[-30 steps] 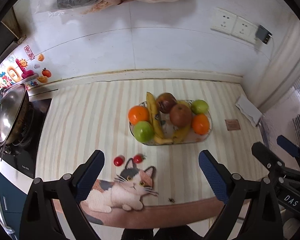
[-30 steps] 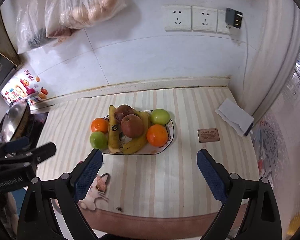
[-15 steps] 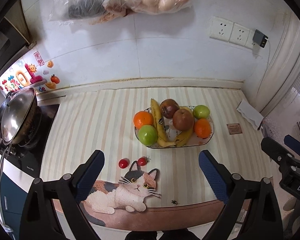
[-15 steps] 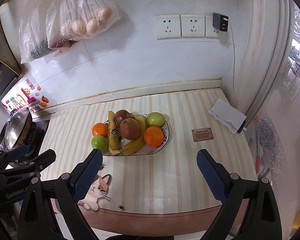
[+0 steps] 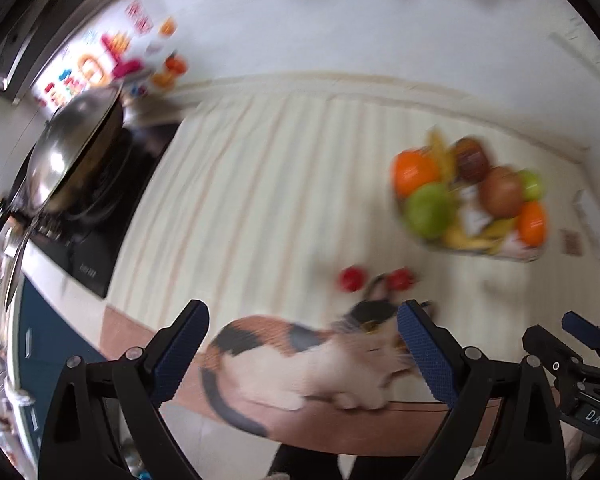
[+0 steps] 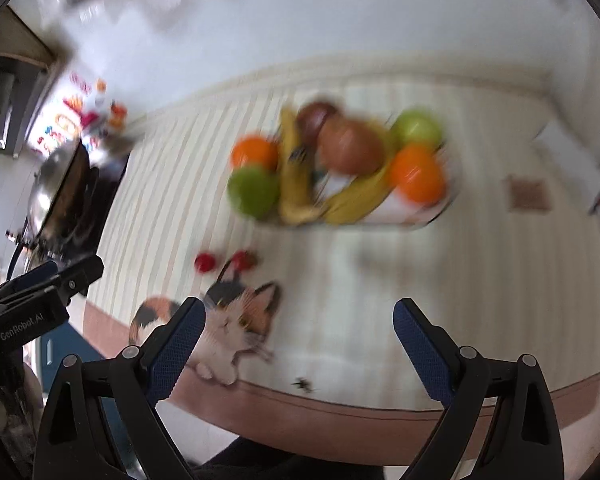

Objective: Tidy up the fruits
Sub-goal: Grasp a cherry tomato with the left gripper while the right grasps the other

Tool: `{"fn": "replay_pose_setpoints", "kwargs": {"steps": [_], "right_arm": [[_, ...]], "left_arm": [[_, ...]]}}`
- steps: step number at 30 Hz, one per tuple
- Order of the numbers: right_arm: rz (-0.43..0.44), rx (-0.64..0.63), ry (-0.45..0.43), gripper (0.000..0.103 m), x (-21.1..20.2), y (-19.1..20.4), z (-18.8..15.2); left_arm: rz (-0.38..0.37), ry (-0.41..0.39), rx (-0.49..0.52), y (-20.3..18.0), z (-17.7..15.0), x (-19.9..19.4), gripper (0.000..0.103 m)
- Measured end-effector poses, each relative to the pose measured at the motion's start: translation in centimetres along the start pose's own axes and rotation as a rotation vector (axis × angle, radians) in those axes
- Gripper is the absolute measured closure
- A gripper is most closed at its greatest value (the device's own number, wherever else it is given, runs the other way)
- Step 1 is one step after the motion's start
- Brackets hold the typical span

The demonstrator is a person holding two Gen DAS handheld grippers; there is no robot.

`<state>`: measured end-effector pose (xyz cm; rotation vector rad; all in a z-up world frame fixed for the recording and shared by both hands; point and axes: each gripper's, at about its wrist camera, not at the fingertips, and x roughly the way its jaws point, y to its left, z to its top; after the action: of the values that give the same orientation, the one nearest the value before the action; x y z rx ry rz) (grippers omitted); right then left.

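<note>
Red cherry tomatoes (image 5: 352, 279) lie loose on the worktop (image 5: 260, 184) just short of the fruit plate (image 5: 516, 254); your left tool (image 5: 302, 346) gapes wide and empty, and could knock them rolling.

Blurred, your right tool (image 6: 298, 340), narrowing on nothing, risks nudging the plate's piled bananas (image 6: 296, 184).

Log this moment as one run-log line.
left gripper: open, empty | right gripper: closing, empty | two cherry tomatoes loose beside fruit plate

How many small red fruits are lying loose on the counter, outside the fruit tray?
2: one small red fruit left, the other right, touching the cat picture's ear. None seems hidden.
</note>
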<state>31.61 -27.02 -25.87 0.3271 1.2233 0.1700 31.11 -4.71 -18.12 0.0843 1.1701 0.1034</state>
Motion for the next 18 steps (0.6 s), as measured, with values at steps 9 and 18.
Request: {"fn": "replay_pose_setpoints", "kwargs": {"steps": [9, 18], "right_arm": [[0.09, 0.018, 0.045, 0.036, 9.7, 3.2, 1.1], [0.021, -0.081, 0.084, 0.053, 16.1, 6.6, 3.1]], "left_arm": [[0.056, 0.119, -0.026, 2.4, -1.4, 6.7, 0.007], [0.013, 0.172, -0.006, 2.4, -0.3, 11.0, 0.007]]}}
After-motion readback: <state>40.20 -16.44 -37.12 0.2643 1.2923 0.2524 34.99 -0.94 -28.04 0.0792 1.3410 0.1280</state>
